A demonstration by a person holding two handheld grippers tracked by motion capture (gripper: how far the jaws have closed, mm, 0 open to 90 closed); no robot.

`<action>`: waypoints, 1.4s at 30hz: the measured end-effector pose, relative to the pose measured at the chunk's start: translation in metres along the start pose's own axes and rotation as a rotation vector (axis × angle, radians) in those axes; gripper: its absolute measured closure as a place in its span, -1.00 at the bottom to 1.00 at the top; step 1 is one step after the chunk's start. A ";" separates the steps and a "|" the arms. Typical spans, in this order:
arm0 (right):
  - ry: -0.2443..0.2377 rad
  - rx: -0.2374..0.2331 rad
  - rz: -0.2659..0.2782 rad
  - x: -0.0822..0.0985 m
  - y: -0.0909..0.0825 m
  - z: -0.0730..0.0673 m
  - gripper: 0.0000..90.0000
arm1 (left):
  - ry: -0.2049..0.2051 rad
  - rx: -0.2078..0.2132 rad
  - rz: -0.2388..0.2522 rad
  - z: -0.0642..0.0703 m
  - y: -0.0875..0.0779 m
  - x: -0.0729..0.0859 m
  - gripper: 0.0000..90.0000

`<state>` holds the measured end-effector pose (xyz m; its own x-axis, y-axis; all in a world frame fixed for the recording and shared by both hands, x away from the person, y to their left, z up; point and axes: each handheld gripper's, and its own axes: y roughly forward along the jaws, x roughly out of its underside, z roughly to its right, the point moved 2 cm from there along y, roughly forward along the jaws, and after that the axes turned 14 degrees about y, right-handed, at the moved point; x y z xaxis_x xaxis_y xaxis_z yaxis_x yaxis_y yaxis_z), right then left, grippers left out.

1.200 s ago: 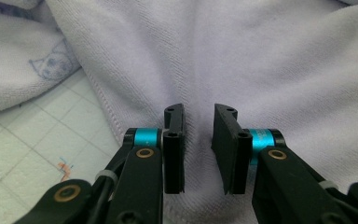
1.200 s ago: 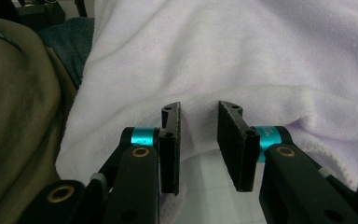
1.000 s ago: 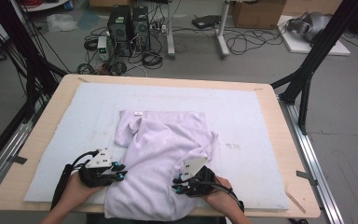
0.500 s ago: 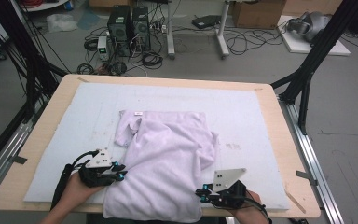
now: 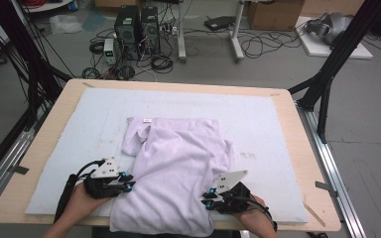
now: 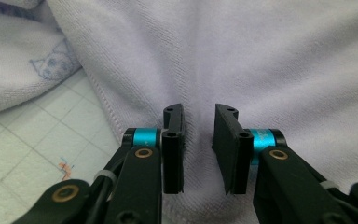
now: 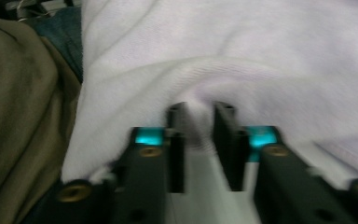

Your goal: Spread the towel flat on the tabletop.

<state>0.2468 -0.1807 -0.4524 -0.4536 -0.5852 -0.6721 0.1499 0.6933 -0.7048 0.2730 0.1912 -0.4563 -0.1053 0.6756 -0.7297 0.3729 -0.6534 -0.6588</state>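
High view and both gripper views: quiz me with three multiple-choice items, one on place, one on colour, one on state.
1. Where does the pale lilac terry-cloth garment lie?
A on the floor
B on the white mat
C in a box

2. What colour are the rings beside the black jaws?
A red
B yellow
C turquoise

3. What is the left gripper doing?
A pinching a fold of the garment
B holding a cup
C hanging wide open above the table

Answers: 1 B, the garment spreads over the mat on the wooden table. 2 C, turquoise shows beside each jaw. 3 A, cloth bunches between its jaws.
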 end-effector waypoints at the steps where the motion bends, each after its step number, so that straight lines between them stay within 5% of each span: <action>1: -0.009 -0.010 -0.007 -0.003 0.003 -0.001 0.97 | 0.003 0.002 0.000 0.000 0.000 0.000 0.70; 9: -0.080 -0.026 -0.017 -0.032 0.021 -0.010 0.99 | 0.021 -0.009 -0.003 0.002 -0.003 -0.001 0.91; 12: -0.063 -0.047 0.012 -0.031 0.015 -0.010 0.66 | 0.008 -0.011 0.001 0.001 -0.006 0.002 0.89; 17: -0.019 -0.027 0.040 -0.016 -0.001 -0.011 0.39 | -0.026 -0.018 -0.016 -0.001 -0.006 0.004 0.37; 20: -0.026 -0.013 0.013 -0.009 0.002 -0.011 0.52 | -0.024 -0.015 -0.013 0.000 -0.005 0.003 0.43; 23: -0.036 -0.018 -0.023 -0.006 0.012 -0.012 0.92 | 0.000 -0.008 -0.012 0.003 -0.004 0.002 0.80; 28: -0.066 -0.032 -0.041 -0.010 0.007 -0.013 0.96 | 0.008 -0.007 -0.010 0.003 -0.005 0.002 0.91; 35: -0.083 -0.034 0.005 -0.032 -0.001 -0.015 0.97 | 0.013 -0.021 -0.011 0.003 -0.007 0.001 0.92; 42: -0.126 -0.037 -0.046 -0.064 0.036 -0.014 0.97 | 0.015 -0.022 -0.012 0.003 -0.006 0.002 0.92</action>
<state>0.2690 -0.1130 -0.4314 -0.3454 -0.6634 -0.6638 0.0978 0.6780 -0.7285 0.2675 0.1955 -0.4539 -0.0959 0.6884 -0.7190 0.3921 -0.6378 -0.6629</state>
